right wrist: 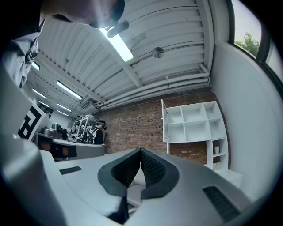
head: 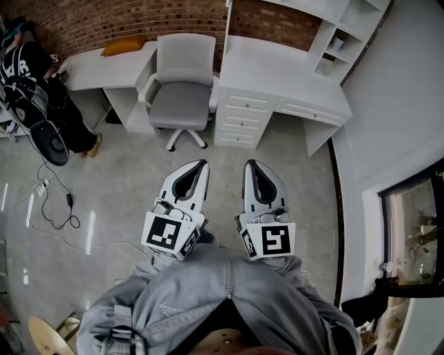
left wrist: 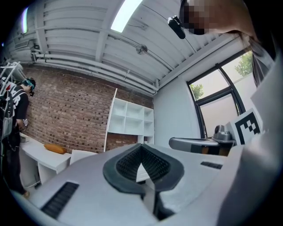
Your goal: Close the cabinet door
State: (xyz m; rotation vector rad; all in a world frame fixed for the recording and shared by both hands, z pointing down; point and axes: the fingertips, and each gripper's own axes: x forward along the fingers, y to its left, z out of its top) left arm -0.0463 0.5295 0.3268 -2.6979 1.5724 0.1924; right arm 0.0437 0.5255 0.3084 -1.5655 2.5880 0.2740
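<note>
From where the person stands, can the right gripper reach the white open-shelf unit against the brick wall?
Probably not: the right gripper is near the body, with bare grey floor before the white open-shelf unit.

Rough red brick wall (head: 125, 21) along the top of the frame, glossy grey concrete floor (head: 125, 201), smooth white painted desk (head: 277, 76), grey cloth chair (head: 182, 97), matt grey plastic left gripper (head: 201, 165) and right gripper (head: 250, 165), ribbed black pads (left wrist: 128, 163).
</note>
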